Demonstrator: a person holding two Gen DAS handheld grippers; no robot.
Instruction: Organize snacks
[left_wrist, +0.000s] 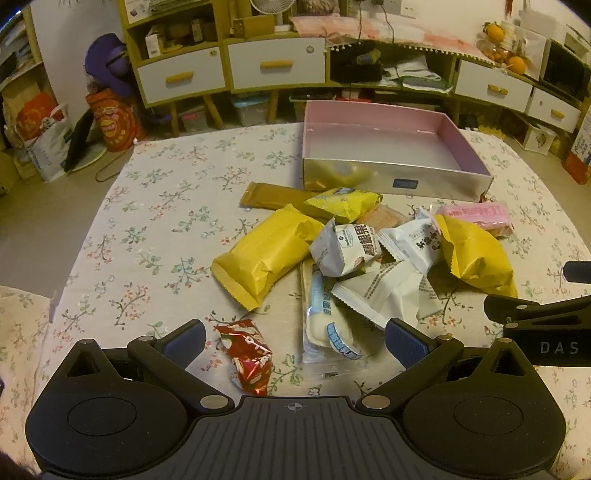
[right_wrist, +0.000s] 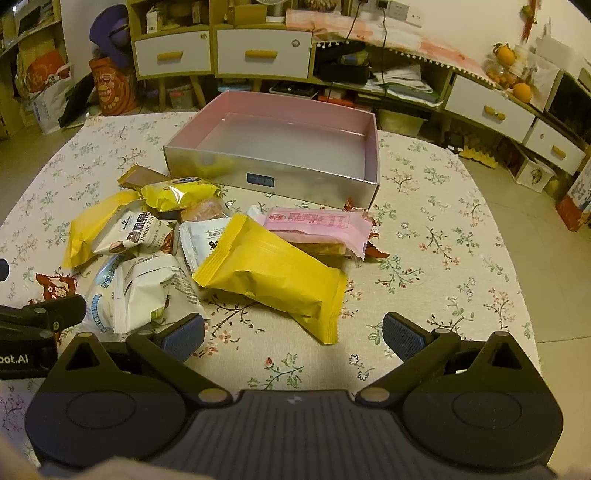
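The big tabletop has a cloth with little flowers on it. At the far side sits a wide, flat box, pink inside and shiny silver outside, and nothing is in it yet. Just in front of the box is a messy pile of snacks, and none of them have been put away. The biggest snack near the right tool is a fat yellow pack. It lies straight ahead of that tool, very close, with its long side slanting from far-left to near-right, so one crinkly end points at the tool's open gap. The right tool is spread wide and holds nothing. A pink pack rests just behind the yellow one, between it and the box. The left tool is also spread wide with nothing in it. Right in front of it lie a clear pack with a white treat and a small red wrapper, the smallest thing there. A second yellow pack lies a bit farther out on that side. I think the right tool is best placed to grab the first yellow pack, then lift it forward and a bit left to the box.
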